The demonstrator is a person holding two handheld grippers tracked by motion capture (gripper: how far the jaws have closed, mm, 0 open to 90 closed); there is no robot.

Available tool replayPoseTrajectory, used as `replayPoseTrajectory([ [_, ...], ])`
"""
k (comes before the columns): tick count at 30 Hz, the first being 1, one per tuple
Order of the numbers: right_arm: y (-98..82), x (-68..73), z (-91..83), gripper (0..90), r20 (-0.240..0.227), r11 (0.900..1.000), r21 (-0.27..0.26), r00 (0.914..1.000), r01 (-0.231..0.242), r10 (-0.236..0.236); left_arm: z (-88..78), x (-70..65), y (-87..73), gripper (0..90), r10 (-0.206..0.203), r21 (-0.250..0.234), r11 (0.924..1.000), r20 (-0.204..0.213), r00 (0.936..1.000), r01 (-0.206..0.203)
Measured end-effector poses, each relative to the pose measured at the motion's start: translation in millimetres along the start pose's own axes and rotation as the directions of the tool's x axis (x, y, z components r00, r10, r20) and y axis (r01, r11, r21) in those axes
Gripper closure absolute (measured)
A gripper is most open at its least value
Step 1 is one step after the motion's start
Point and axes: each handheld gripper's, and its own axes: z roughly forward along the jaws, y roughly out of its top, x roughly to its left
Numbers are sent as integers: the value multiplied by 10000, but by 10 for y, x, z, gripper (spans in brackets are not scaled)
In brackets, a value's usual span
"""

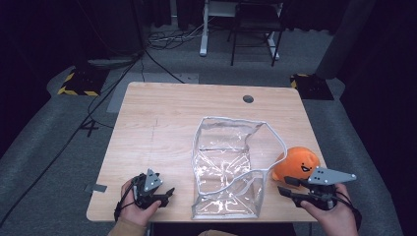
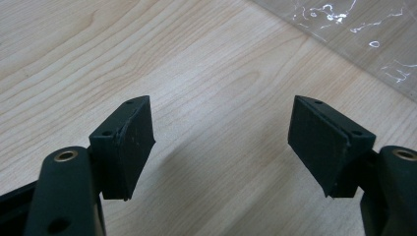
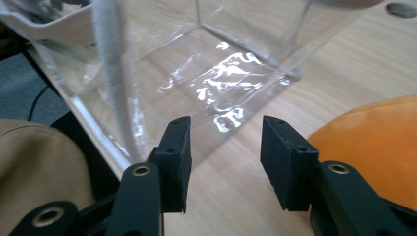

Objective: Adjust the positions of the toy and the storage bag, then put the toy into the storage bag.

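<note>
Resting on the table (image 1: 162, 118), the clear bag (image 1: 231, 162) stands with its mouth upward, its near edge at the table's front. Just right of it sits the orange plush (image 1: 297, 162), touching the bag's rim. The right gripper (image 1: 287, 192) hovers at the bag's right front corner, close beside the plush, its 2 jaws partly apart with nothing between them. The left gripper (image 1: 167, 195) sits low over bare wood left of the bag, jaws wide and empty.
</note>
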Motion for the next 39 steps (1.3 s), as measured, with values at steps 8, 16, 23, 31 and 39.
replayPoseTrajectory([
  [8,142,-186,-91,546,514,9997,-251,9987,9,4,5,-7,13,255,3,-27,10000,291,9996,-2],
  [16,222,-422,-158,510,1048,9992,-371,9943,-134,172,-31,32,-38,257,-86,71,9999,7,10000,86],
  [23,276,-674,-174,491,1293,9987,-225,9904,-455,481,-77,80,-116,257,-357,196,9992,-276,9990,362],
  [31,296,-935,-164,458,1562,9965,-178,9842,-820,838,-117,153,-203,258,-716,324,9968,-411,9966,729],
  [39,174,-1185,-106,448,1844,9890,43,9721,-1480,1447,-135,192,-248,257,-968,242,9949,-436,9943,979],
])
